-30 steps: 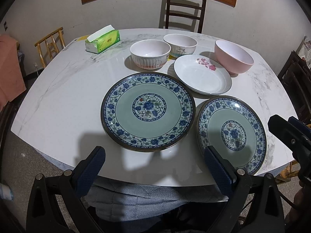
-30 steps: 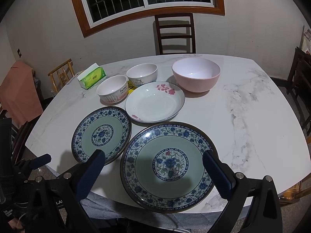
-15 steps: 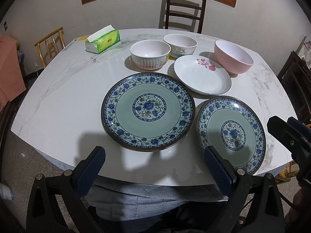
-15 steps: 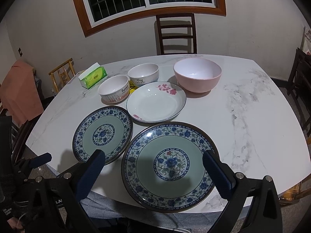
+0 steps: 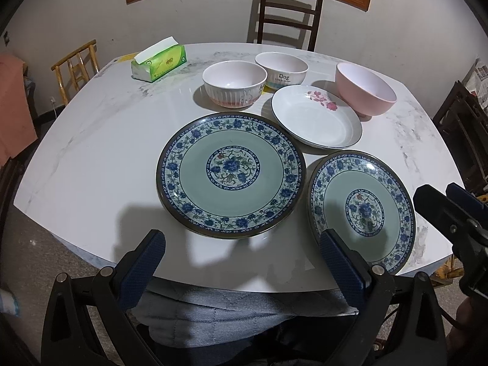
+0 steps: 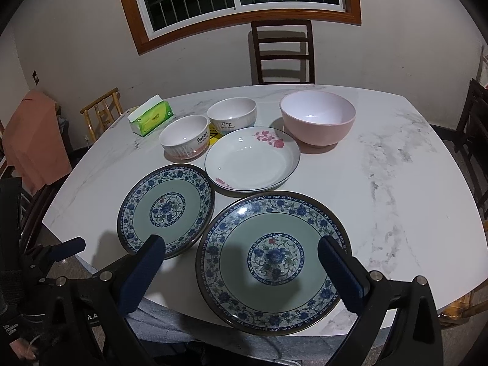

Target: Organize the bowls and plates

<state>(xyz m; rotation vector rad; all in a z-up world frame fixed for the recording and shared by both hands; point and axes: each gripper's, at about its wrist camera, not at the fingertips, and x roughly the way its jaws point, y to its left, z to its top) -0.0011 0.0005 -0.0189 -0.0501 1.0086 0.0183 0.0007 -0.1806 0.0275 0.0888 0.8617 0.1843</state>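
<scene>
Left wrist view: your left gripper (image 5: 242, 251) hangs wide open and empty before the left blue plate (image 5: 231, 174) on the table (image 5: 91, 164); nothing is stacked.

Right wrist view: your right gripper (image 6: 242, 257) gapes empty over the right blue plate (image 6: 273, 259); the white plate (image 6: 251, 158) and 3 bowls (image 6: 317, 117) remain separate.

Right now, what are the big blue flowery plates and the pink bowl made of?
The blue floral plates look like glazed ceramic: shiny glare over a printed pattern. The pink bowl looks smooth and softly glossy; ceramic or melamine, can't tell.

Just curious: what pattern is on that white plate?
The white plate has pink flowers near its rim; clearest in the right wrist view.
</scene>
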